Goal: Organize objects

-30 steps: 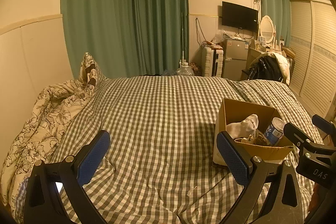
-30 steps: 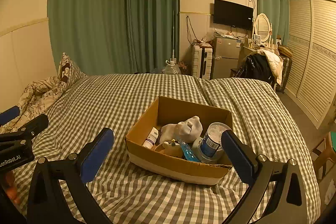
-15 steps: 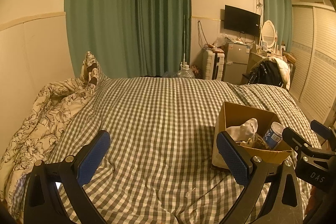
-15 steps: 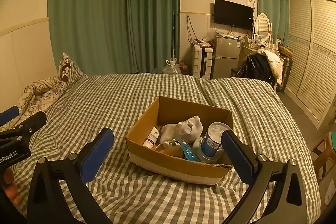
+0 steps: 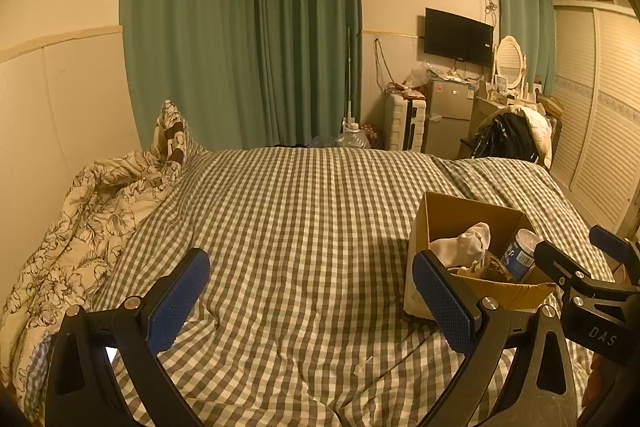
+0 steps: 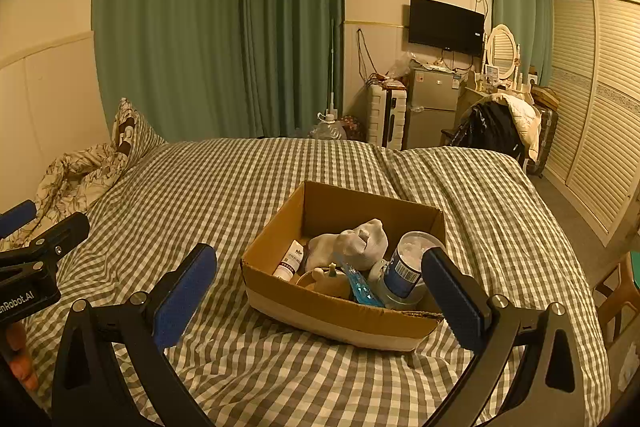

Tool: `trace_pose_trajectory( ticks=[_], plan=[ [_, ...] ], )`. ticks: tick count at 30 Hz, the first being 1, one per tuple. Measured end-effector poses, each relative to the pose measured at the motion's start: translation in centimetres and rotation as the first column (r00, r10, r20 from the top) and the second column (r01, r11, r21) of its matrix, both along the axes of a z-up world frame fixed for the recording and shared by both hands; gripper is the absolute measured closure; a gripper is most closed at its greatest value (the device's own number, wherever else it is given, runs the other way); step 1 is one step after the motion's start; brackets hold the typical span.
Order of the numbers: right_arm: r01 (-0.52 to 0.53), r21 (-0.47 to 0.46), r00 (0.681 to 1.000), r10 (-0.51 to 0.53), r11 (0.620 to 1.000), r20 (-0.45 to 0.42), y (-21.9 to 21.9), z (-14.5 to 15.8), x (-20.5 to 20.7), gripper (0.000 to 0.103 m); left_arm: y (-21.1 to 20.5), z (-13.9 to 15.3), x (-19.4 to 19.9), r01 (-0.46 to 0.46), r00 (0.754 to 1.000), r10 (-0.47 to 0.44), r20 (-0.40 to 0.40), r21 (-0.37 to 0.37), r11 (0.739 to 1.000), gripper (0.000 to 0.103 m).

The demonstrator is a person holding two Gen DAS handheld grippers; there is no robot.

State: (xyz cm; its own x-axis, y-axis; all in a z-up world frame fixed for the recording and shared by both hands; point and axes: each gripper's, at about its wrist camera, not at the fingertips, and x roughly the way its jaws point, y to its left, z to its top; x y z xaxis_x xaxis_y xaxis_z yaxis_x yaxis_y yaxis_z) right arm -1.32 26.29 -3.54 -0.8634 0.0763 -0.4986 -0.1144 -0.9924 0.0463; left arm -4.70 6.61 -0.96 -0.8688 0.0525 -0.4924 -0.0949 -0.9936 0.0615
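An open cardboard box [image 6: 280, 223] sits on the checked bed cover, also in the left wrist view [image 5: 460, 211]. It holds a white sock [image 6: 356, 245], a white tube [image 6: 290, 261], a blue-labelled jar [image 6: 408, 263], a blue packet [image 6: 362, 285] and a small tan item. My right gripper [image 6: 320, 291] is open and empty, just in front of the box. My left gripper [image 5: 312, 295] is open and empty over bare cover, left of the box.
A floral duvet [image 5: 80, 219] and pillow [image 5: 172, 135] lie at the bed's left by the wall. Beyond the bed stand a fridge [image 6: 430, 107], a suitcase, a chair with clothes [image 6: 496, 127] and wardrobe doors [image 6: 592, 107]. Green curtains hang behind.
The left gripper has drawn slightly back and up; the box looks a little farther in its view. The right gripper has barely moved. Both stay open.
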Motion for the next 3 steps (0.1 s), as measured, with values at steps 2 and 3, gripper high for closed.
trace_pose_trajectory(
  ticks=[2, 3],
  plan=[
    [-0.003, 0.0, 1.0, 0.003, 1.0, 0.001, 0.07, -0.05, 0.0, 0.0, 0.09, -0.03, 0.04, 0.004, 1.0, -0.004, -0.003, -0.006, 1.0, 0.0],
    [-0.003, 0.0, 1.0, 0.003, 1.0, 0.001, 0.06, -0.04, 0.0, 0.0, 0.13, -0.02, 0.05, 0.004, 1.0, -0.004, -0.004, -0.007, 1.0, 0.0]
  ],
)
